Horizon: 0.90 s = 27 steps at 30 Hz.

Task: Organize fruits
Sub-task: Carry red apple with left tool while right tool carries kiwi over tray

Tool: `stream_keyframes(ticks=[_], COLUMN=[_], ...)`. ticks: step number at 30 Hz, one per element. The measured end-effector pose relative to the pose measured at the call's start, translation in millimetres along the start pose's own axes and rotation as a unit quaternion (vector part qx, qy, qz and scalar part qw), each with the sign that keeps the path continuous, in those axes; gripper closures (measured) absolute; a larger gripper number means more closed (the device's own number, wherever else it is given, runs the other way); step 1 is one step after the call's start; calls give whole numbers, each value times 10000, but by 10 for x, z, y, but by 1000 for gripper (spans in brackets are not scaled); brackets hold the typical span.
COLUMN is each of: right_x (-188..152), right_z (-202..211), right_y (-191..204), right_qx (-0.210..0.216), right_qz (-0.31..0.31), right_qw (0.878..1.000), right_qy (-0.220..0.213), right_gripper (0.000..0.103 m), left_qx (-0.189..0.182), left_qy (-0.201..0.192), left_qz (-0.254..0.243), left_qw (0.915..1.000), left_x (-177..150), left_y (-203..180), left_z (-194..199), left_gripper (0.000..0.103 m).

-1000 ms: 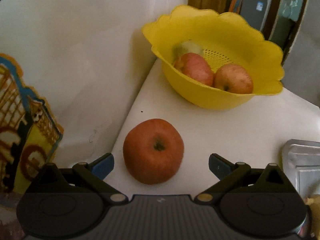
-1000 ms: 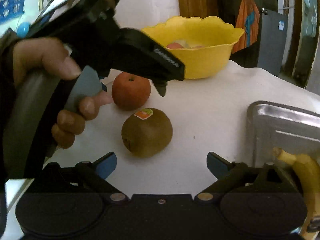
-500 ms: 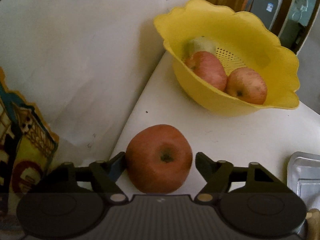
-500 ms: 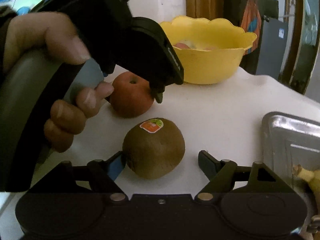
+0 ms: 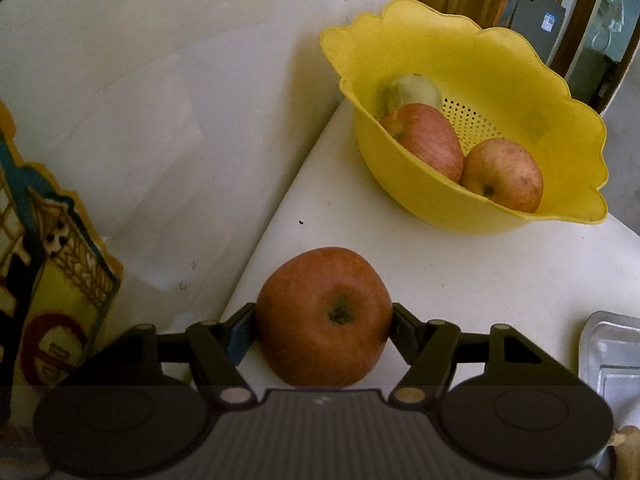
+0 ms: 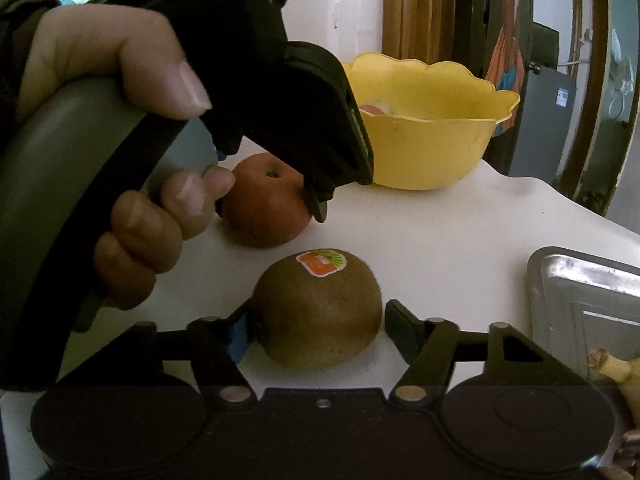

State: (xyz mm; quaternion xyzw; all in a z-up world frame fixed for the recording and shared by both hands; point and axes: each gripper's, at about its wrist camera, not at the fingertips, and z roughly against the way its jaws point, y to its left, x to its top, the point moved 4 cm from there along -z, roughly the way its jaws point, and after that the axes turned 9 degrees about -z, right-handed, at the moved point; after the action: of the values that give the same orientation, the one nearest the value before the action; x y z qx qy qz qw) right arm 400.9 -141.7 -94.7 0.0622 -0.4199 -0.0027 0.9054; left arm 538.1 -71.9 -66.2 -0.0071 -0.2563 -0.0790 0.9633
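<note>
Left wrist view: L tongs (image 5: 323, 322) pinching red apple (image 5: 323, 316) on white counter (image 5: 460, 280), both pads touching. Right wrist view: R tongs (image 6: 316, 326) closing round kiwi (image 6: 316, 312), left pad touching, right pad just shy. Yellow colander (image 5: 520, 80) w/ 3 fruits beyond.

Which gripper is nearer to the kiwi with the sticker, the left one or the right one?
Right. The right gripper has the kiwi between its fingers, which have just been closing; a small gap remains at one finger. The left gripper is farther back, closed on the red apple.
</note>
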Motion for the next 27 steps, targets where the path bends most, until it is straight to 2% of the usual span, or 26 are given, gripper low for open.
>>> stream_keyframes(ticks=[14, 22, 27], right_x=[-180, -365, -469], right_z=[372, 632, 841], right_y=[-156, -177, -176], right_qx=[-13, 123, 240], right_qz=[-214, -189, 32], right_qw=[9997, 9997, 9997], right_qy=[74, 24, -69], right_gripper=[39, 39, 39], left_qx=[-74, -2, -15], left_qy=[-18, -163, -241], left_qz=[110, 171, 296], left_qw=[9999, 9997, 9993], left_x=[-215, -492, -686], left_y=[15, 37, 63], left_z=[127, 248, 382], left_gripper=[30, 30, 30])
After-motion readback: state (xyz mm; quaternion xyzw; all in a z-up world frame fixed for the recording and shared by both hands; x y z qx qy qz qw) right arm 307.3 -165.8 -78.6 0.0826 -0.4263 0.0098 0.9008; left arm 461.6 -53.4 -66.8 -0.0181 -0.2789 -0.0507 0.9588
